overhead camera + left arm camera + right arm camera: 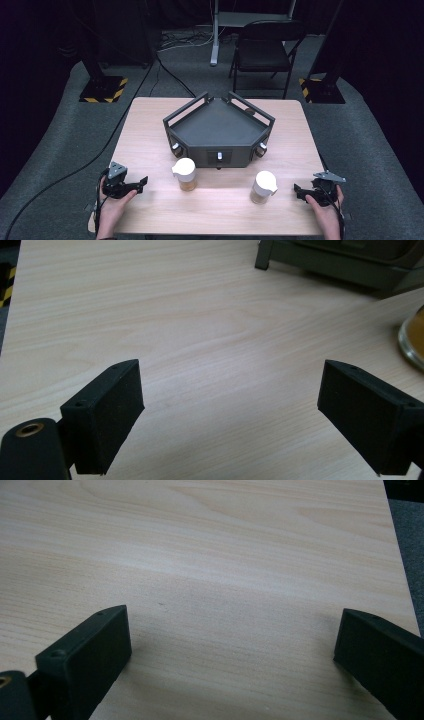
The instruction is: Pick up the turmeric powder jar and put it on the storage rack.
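Jars (185, 173) untouched, both my grippers, left (141, 182) and right (298, 191), wide open, empty; next I reach left to the near jar.

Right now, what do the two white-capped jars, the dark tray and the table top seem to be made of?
Left jar and right jar: clear walls, glass or plastic, since tan contents show through; white caps, likely matte plastic. Tray: dark grey, flat dull finish, painted metal or plastic; I cannot tell which. Table: pale wood-grain surface with a soft sheen, probably laminate rather than solid wood.
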